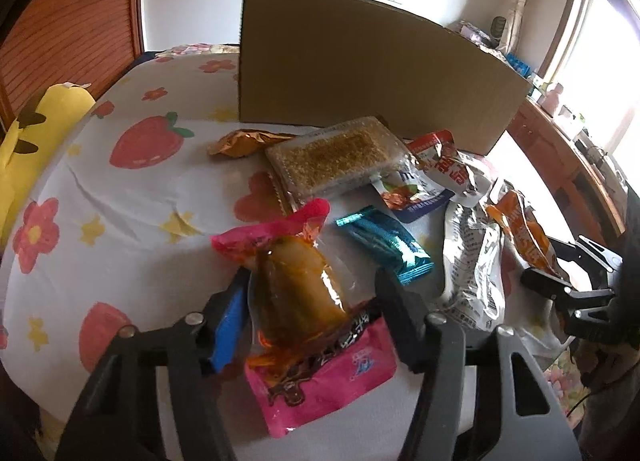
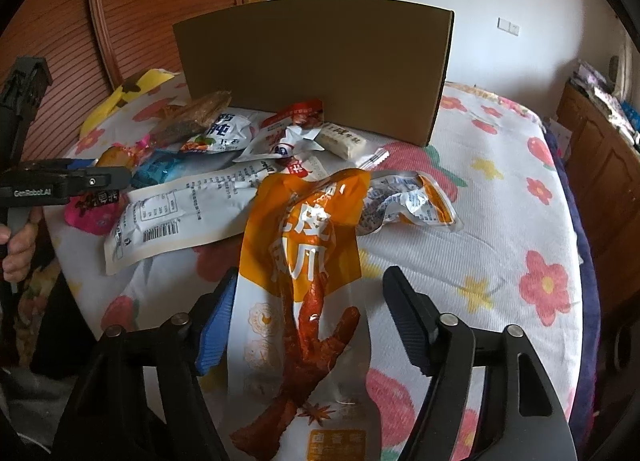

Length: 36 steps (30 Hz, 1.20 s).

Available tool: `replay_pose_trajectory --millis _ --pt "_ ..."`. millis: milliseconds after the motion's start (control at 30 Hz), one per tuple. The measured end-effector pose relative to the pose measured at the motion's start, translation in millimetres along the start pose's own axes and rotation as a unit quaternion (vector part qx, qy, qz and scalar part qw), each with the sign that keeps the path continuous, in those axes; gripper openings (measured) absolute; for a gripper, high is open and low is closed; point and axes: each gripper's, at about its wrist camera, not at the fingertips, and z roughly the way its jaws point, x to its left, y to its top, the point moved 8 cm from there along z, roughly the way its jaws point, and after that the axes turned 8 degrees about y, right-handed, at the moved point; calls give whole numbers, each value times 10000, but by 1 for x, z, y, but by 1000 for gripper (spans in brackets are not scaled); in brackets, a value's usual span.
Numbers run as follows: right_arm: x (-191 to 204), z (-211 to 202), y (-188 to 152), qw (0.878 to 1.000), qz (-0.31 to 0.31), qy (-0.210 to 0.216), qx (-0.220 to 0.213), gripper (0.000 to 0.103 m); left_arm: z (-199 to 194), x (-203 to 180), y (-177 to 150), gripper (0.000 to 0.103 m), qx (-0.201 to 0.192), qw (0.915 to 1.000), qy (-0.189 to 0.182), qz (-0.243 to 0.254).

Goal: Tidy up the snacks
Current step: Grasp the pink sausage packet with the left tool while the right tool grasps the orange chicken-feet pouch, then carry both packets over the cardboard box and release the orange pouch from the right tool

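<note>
My left gripper point(image 1: 310, 293) is open, its fingers on either side of a pink packet with a brown snack inside point(image 1: 304, 301); it shows from the side in the right wrist view point(image 2: 100, 177). My right gripper point(image 2: 310, 301) is open around an orange-and-white chicken-foot packet point(image 2: 304, 261); the left wrist view shows it at the right edge point(image 1: 560, 281) with that packet point(image 1: 520, 237). Several other snacks lie on the bed: a clear sesame-bar pack point(image 1: 340, 159), a teal bar point(image 1: 388, 245), a gold wrapper point(image 1: 244, 141) and white packets point(image 2: 180, 213).
A brown cardboard box point(image 1: 372, 69) stands upright behind the snacks, also in the right wrist view point(image 2: 320, 69). The bed has a strawberry-and-flower sheet point(image 1: 120, 189). A yellow pillow point(image 1: 36, 141) lies at the left. A wooden cabinet point(image 2: 600, 165) runs along the right.
</note>
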Motion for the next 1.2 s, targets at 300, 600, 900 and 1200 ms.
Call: replay_pose_trajectory --millis 300,600,900,1200 --pt "1 6 5 9989 -296 43 351 58 1 5 -2 56 36 9999 -64 111" --pt "2 2 10 9993 -297 65 219 47 -11 11 -6 47 -220 9996 -153 45" --pt "11 -12 14 9996 -268 77 -49 39 -25 9 -4 35 -532 9982 -44 283" --pt "17 -39 31 9990 -214 73 -389 40 -45 6 2 34 -829 9959 -41 372"
